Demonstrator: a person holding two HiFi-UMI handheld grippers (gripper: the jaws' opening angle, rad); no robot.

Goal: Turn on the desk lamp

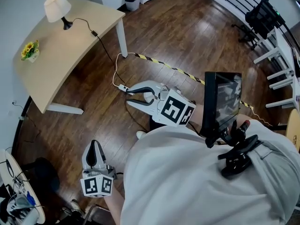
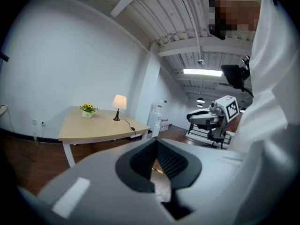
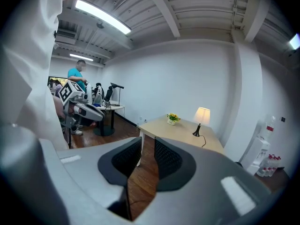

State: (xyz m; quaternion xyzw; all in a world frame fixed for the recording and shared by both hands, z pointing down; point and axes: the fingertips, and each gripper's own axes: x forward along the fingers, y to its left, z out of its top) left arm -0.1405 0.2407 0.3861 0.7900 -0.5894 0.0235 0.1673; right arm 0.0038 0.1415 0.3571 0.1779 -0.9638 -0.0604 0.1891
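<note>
The desk lamp (image 1: 57, 7), with a cream shade on a black stem, stands at the far corner of the light wooden desk (image 1: 61, 64). Its black cord with an inline switch (image 1: 93, 33) runs off the desk edge to the floor. Both grippers are far from it, held near the person's body. My left gripper (image 1: 95, 142) points at the floor, its jaws closed with nothing in them. My right gripper (image 1: 127, 96) has its jaws apart and empty. The lamp (image 2: 118, 102) is small and distant in the left gripper view, and the lamp (image 3: 202, 116) likewise in the right gripper view.
A pot of yellow flowers (image 1: 30, 50) sits on the desk's left end. On the floor lie a power strip (image 1: 123, 87) and a yellow-black striped cable cover (image 1: 168, 68). A bin (image 1: 132, 0) stands behind the desk. A person in a teal shirt (image 3: 76, 74) stands far off.
</note>
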